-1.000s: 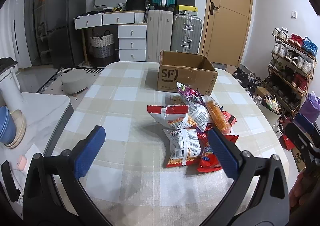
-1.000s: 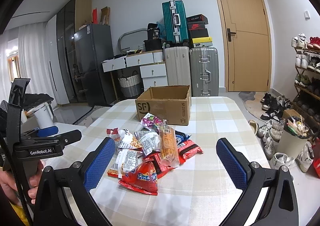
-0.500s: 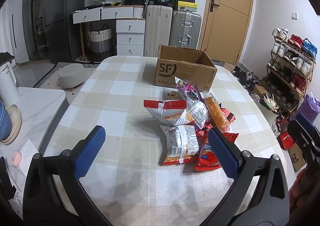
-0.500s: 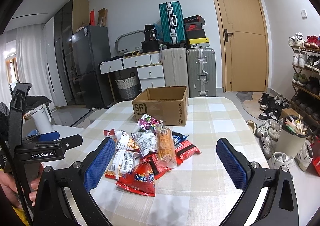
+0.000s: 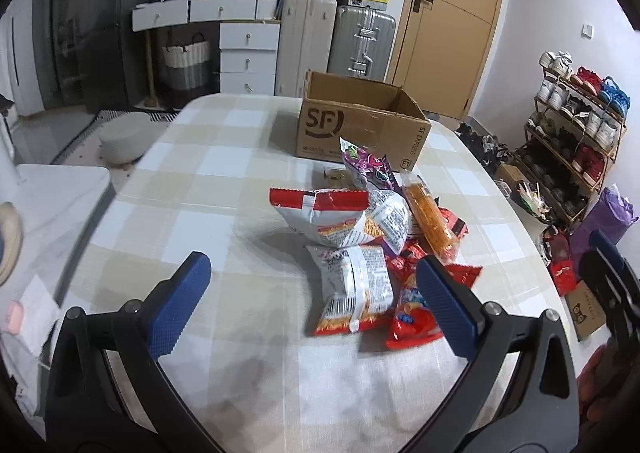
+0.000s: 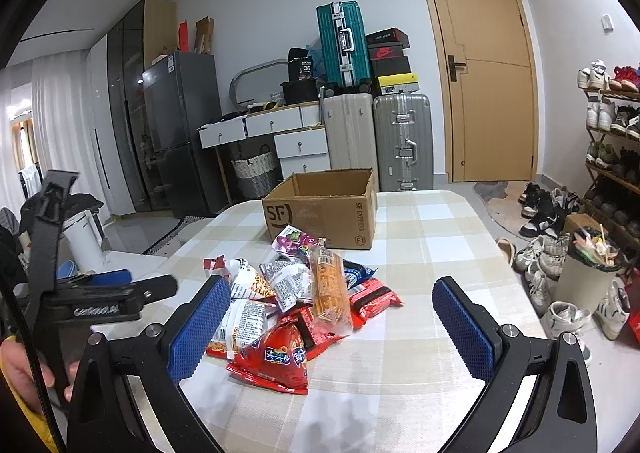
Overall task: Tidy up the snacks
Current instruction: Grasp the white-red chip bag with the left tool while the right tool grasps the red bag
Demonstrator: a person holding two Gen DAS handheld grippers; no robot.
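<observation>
Left tool [image 5: 308, 293] and right tool [image 6: 332, 317] are held wide apart (nothing gripped) above the worktop [image 5: 224, 189]; snack packets [image 6: 296, 293] are piled before the open cardboard box [image 6: 324, 209].

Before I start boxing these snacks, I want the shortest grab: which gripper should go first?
Probably the left gripper: it is open with the white-and-red bag between its fingers. The right gripper, also open, frames the pile's right part.

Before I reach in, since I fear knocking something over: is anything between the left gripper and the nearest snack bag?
Nothing visible is. The left gripper hangs open above bare checked tablecloth, and the white-and-red snack bag lies just ahead between its fingers, at the pile's near edge.
</observation>
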